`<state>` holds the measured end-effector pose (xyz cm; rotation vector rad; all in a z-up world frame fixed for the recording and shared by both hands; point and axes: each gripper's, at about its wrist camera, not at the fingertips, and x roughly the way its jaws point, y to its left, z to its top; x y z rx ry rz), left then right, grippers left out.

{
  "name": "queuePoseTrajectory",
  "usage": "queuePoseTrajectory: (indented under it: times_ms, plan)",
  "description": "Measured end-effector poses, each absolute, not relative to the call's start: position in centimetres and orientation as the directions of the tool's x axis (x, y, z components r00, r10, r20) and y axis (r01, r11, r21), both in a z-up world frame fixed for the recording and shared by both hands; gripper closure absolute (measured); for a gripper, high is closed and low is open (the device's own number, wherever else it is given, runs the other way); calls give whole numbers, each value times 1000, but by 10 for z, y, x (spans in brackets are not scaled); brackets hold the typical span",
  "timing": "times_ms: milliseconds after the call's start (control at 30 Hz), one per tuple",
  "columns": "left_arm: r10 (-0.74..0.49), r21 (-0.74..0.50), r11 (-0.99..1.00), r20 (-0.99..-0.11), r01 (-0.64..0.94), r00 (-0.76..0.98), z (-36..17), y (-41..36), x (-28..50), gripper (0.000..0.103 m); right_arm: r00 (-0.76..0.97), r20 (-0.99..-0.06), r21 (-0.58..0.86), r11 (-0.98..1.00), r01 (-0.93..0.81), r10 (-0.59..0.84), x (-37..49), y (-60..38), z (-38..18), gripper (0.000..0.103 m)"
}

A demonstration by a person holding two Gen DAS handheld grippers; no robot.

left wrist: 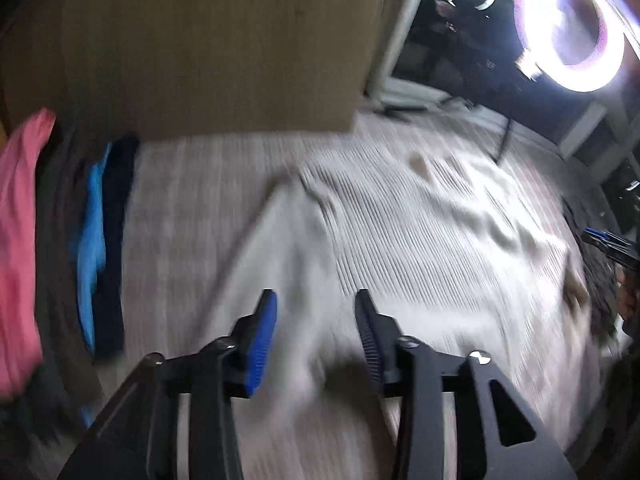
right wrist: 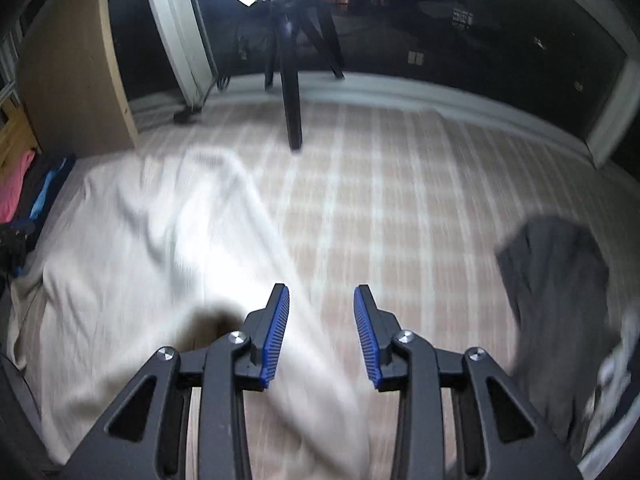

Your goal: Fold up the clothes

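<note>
Both my tongs hang spread over the bed with nothing between the blue pads. Under my left gripper [left wrist: 316, 336] lies the white garment [left wrist: 400, 232], ribbed and wrinkled, spread flat across the checked bedcover [right wrist: 400, 200]. My right gripper [right wrist: 321, 336] sits above that garment's right edge, where cloth meets bare cover. Off to the right lies a grey garment [right wrist: 556, 280], crumpled, apart from the white one. Along the left side, by the wooden panel [left wrist: 220, 40], lie a pink cloth [left wrist: 20, 240] and a blue cloth [left wrist: 90, 248]. A ring light [left wrist: 572, 28] glares beyond the bed, its tripod [right wrist: 292, 92] standing on the cover before the dark window [right wrist: 440, 32].
</note>
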<state>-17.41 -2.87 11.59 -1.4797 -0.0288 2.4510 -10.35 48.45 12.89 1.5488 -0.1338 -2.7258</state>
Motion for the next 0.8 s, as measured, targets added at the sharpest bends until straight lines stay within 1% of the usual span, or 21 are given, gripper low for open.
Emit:
queuePoseTrajectory:
  times_ms: [100, 167, 233, 400, 467, 500, 533, 567, 600, 633, 733, 800]
  plan:
    - [235, -135, -961, -859, -241, -455, 108, -22, -215, 63, -501, -859, 125, -992, 1, -108, -143, 478, 115, 69]
    - [238, -128, -956, -867, -265, -438, 97, -13, -238, 63, -486, -861, 157, -987, 32, -153, -167, 471, 102, 64]
    - [236, -121, -952, -874, -281, -424, 85, -5, -254, 63, -473, -861, 181, -982, 59, -188, -186, 463, 89, 63]
    - [242, -119, -941, -892, -318, -382, 61, 7, -271, 63, -438, -848, 277, -954, 113, -298, -213, 449, 65, 63]
    - [252, -125, -937, -890, -328, -381, 58, 7, -274, 63, -439, -847, 273, -954, 127, -301, -216, 445, 61, 63]
    - [254, -126, -935, -888, -330, -383, 57, 7, -275, 65, -440, -846, 270, -954, 134, -301, -217, 443, 60, 63]
    - [257, -126, -934, -887, -333, -384, 57, 7, -276, 65, -441, -846, 266, -954, 140, -301, -218, 441, 58, 70]
    - [258, -126, -934, -885, -335, -387, 56, 7, -277, 67, -442, -845, 263, -954, 147, -301, -220, 438, 56, 79]
    - [254, -119, -935, -882, -335, -396, 56, 6, -277, 83, -446, -841, 274, -952, 139, -307, -221, 440, 57, 92]
    - [248, -109, -936, -879, -335, -406, 57, 5, -276, 96, -461, -836, 268, -955, 128, -296, -220, 441, 61, 93]
    - [259, -89, -930, -849, -358, -461, 70, 4, -263, 97, -523, -817, 208, -970, 124, -242, -214, 444, 80, 95]
    - [231, -50, -940, -823, -338, -519, 85, 0, -259, 98, -578, -797, 134, -985, 110, -173, -213, 448, 102, 95]
